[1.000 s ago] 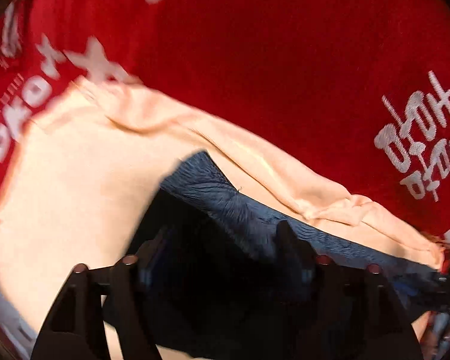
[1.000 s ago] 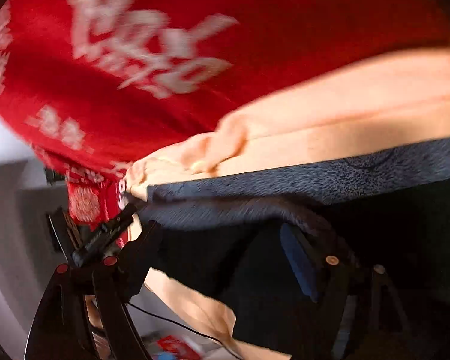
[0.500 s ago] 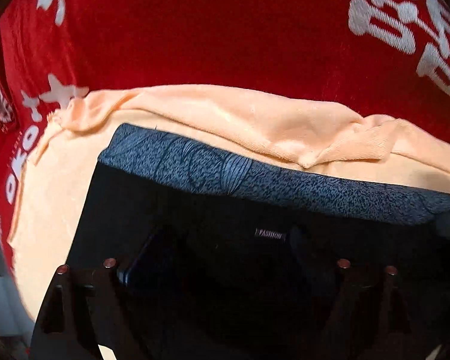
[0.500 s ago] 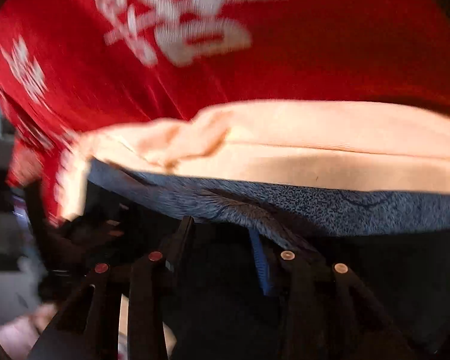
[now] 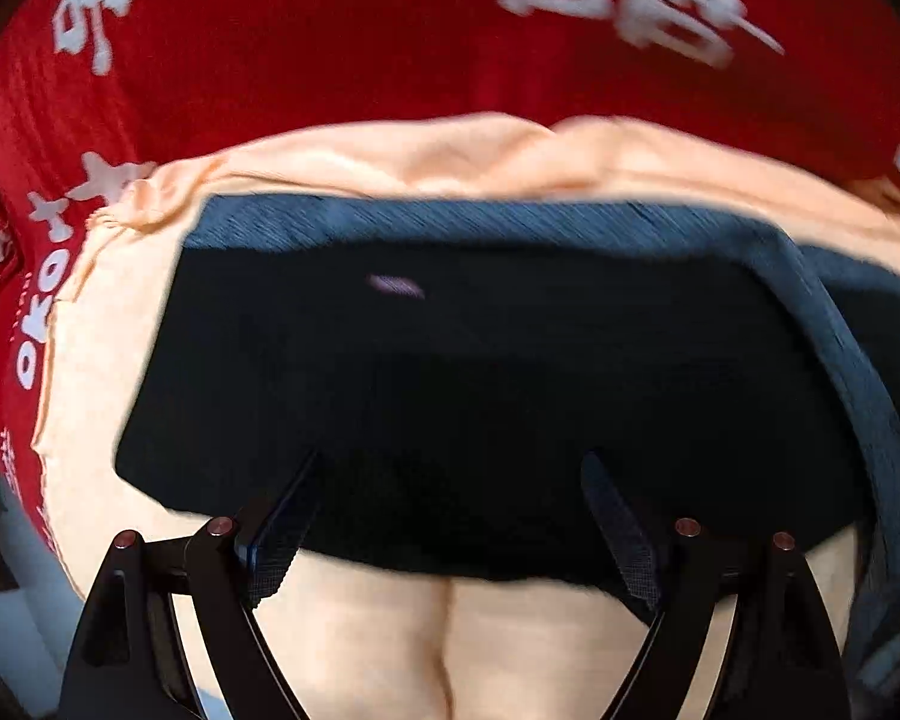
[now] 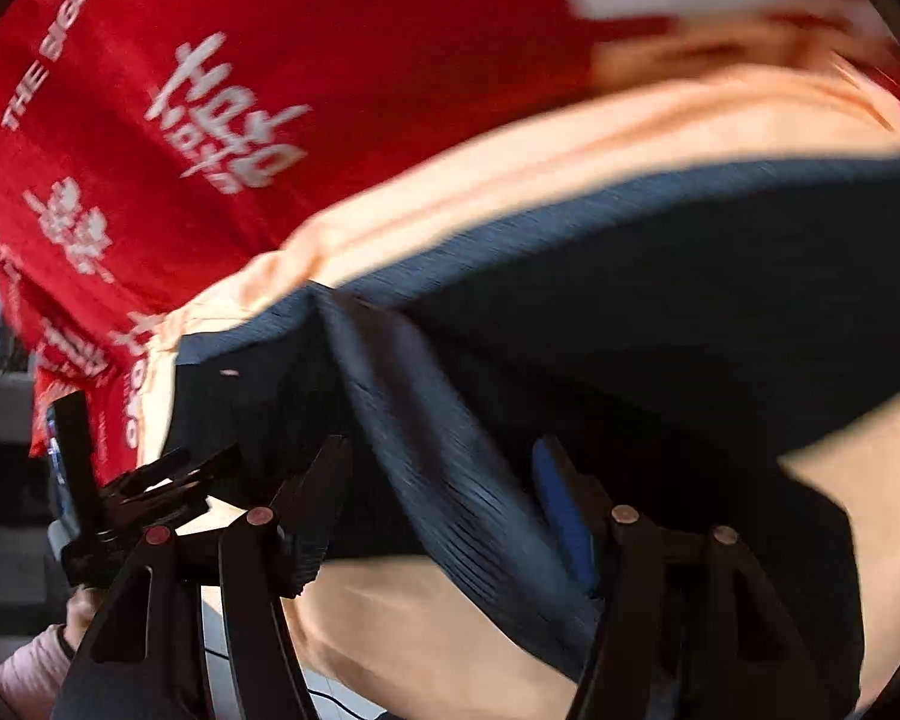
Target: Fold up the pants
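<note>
The dark pants point(image 5: 450, 372) lie folded on a peach cloth point(image 5: 390, 162), with a blue-grey waistband point(image 5: 480, 222) along the far edge. My left gripper point(image 5: 450, 510) is open and empty, its fingers point(image 5: 282, 528) over the near edge of the pants. In the right wrist view the pants point(image 6: 660, 324) lie with one blue-grey fold point(image 6: 450, 468) rising between the fingers. My right gripper point(image 6: 444, 480) is open around that fold and does not pinch it.
A red cloth with white lettering point(image 5: 330, 30) covers the surface under the peach cloth and also shows in the right wrist view point(image 6: 210, 108). The left gripper point(image 6: 126, 492) and a pink sleeve point(image 6: 30, 666) show at the lower left of the right wrist view.
Both grippers have let go of the pants and drawn back toward the near edge. The pants now lie flat, folded over, on the peach cloth.
</note>
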`<state>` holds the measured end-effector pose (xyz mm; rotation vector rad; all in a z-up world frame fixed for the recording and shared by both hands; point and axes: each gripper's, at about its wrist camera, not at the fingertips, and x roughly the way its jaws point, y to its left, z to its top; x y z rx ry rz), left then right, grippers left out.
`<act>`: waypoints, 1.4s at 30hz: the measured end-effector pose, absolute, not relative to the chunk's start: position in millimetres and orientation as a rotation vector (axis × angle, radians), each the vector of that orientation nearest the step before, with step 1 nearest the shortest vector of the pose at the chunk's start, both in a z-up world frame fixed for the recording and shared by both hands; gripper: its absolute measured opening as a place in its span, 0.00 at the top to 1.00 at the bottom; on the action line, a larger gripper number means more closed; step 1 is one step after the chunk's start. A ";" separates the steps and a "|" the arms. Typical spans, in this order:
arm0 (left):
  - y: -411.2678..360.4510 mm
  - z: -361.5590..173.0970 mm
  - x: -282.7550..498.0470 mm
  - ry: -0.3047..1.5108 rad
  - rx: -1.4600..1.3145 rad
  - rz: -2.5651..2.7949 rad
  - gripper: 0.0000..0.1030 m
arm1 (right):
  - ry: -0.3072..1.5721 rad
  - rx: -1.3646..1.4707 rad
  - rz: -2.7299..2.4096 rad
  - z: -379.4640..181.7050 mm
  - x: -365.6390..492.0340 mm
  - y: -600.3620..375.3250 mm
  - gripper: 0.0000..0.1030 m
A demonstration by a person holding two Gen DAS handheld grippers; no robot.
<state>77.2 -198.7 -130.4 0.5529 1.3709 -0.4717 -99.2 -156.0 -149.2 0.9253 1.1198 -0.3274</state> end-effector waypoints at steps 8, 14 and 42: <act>-220.1 -119.0 23.3 1.345 0.604 -0.656 0.15 | 1.081 1.002 -0.545 -143.1 -211.4 -144.6 0.36; -235.2 -114.3 -18.4 1.348 0.604 -0.799 0.15 | 1.045 1.063 -0.678 -146.9 -288.1 -116.5 0.36; -341.4 -155.2 -151.3 1.469 0.583 -0.908 0.15 | 0.953 1.382 -0.561 -231.7 -419.7 -99.0 0.44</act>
